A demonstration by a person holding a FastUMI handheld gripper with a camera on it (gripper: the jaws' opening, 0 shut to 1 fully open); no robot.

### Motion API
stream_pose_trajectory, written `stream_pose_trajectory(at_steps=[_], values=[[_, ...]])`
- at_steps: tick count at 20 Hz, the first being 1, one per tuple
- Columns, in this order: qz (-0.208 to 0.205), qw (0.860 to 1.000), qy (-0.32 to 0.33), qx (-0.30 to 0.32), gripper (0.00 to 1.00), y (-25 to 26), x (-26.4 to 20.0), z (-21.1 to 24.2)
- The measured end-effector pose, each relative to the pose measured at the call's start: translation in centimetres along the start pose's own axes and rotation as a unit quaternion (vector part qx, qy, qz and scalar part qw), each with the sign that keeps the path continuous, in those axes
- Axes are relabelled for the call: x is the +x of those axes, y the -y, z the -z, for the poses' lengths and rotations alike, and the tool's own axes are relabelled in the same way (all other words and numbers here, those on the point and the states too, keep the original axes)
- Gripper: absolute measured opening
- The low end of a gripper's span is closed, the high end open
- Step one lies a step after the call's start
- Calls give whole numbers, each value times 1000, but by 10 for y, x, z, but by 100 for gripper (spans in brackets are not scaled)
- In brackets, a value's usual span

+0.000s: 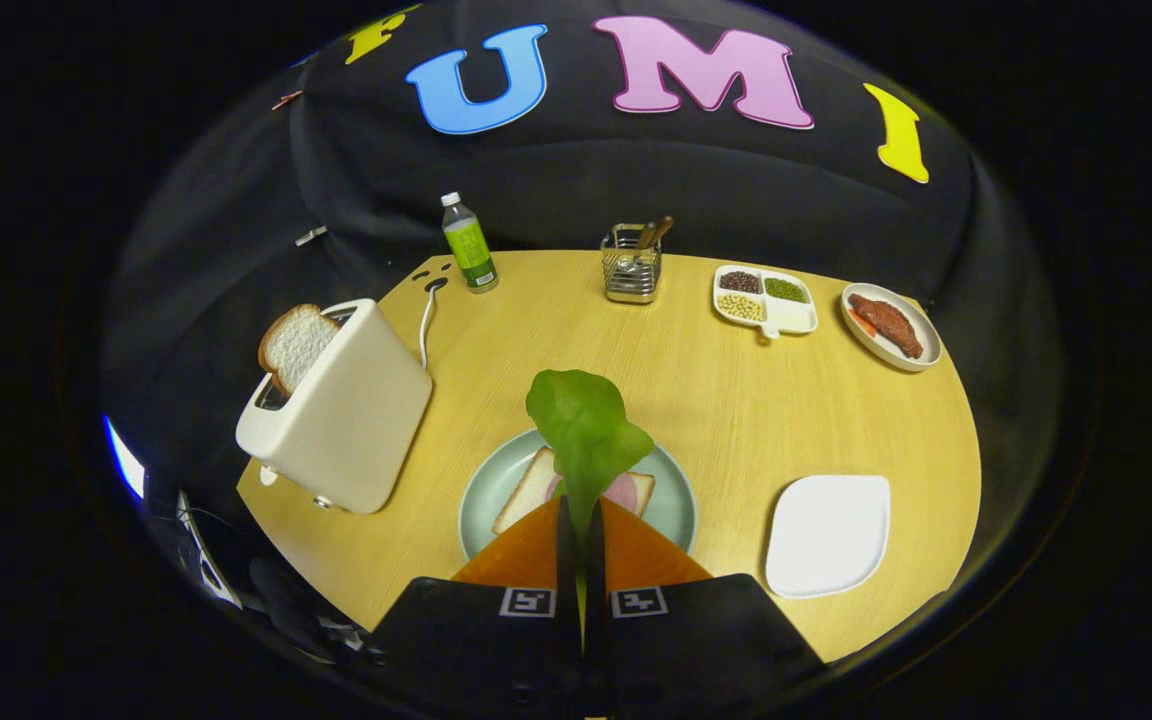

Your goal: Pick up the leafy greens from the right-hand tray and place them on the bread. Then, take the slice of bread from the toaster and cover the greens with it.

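Table (pixel 716 400), wood top, round edge. Toaster (pixel 341 410) left of plate, tilted in view, bread slice (pixel 294 345) standing in slot. Plate (pixel 671 500) just ahead of fingers, holding bread (pixel 526 490) with pink slice on top (ham, perhaps). White tray (pixel 828 533) right of plate, bare. Gripper (pixel 581 520) over plate's near rim, fingers closed tight on stem of greens (pixel 586 425); leaf stands up above bread. Behind plate: bottle (pixel 469 243), wire caddy (pixel 632 264), bean dish (pixel 764 299), meat plate (pixel 891 326).

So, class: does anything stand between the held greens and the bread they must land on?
Nothing visible does. The claw is shut on the leafy greens, which hang directly over the bread on the green plate.
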State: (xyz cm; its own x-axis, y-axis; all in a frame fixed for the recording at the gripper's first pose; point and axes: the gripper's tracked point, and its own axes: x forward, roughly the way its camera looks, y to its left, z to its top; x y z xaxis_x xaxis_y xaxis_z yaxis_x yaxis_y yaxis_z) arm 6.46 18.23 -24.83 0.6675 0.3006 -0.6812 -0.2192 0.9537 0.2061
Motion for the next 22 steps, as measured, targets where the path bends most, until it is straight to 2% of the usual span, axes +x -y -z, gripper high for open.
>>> stream_pose_trajectory(at_steps=[7, 11, 15, 18, 20, 22], values=[[-11, 999, -21, 21, 10, -20, 41, 17], [-8, 1000, -18, 8, 22, -17, 55, 18], [27, 999, -28, -14, 31, 0, 66, 29], [34, 999, -21, -31, 82, 0, 63, 29], [39, 999, -11, -34, 100, 1, 59, 26], [43, 999, 2, -29, 100, -1, 52, 18]])
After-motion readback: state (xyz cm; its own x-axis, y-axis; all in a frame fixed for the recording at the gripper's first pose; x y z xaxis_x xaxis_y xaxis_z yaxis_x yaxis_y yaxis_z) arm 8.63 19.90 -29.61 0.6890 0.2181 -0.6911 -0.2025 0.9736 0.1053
